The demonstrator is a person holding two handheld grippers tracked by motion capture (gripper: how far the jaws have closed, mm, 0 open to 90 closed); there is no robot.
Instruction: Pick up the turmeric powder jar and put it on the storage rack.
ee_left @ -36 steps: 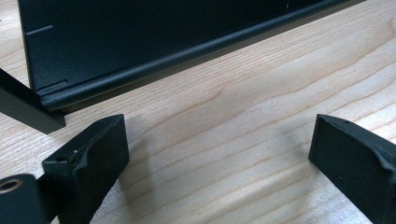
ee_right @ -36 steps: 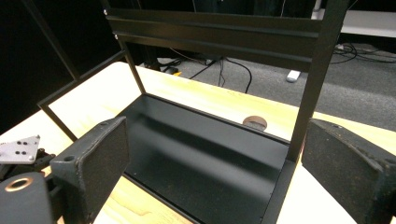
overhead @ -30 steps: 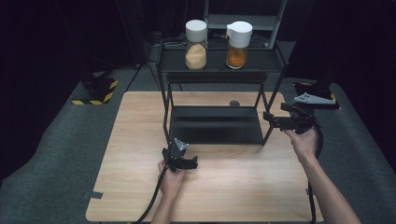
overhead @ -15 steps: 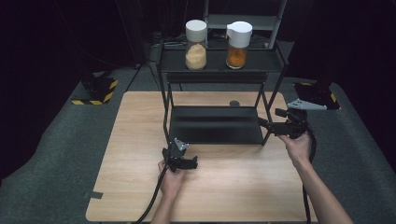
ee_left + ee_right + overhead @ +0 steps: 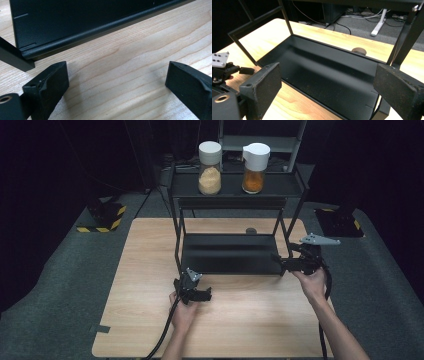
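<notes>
A black two-level rack (image 5: 176,227) stands at the back of the wooden table (image 5: 145,270). On its top shelf are a jar of pale grains (image 5: 210,169) and a jar of orange powder (image 5: 254,170), both with white lids. Its lower tray (image 5: 230,254) is bare. My left gripper (image 5: 205,295) rests low over the wood just in front of the tray's front edge (image 5: 82,37), jaws open and holding nothing (image 5: 116,75). My right gripper (image 5: 278,263) hovers by the rack's front right leg, pointing across the tray (image 5: 324,72), jaws open and holding nothing (image 5: 327,75).
A small brown disc (image 5: 251,230) lies on the table behind the rack (image 5: 359,50). Grey mat surrounds the table, with a yellow-black striped block (image 5: 102,217) at the far left. The left gripper (image 5: 222,67) shows at the left of the right gripper view. Cables trail from both grippers.
My right gripper has come down and moved a little left, closer to the rack's front right leg. The left gripper has stayed where it was.
</notes>
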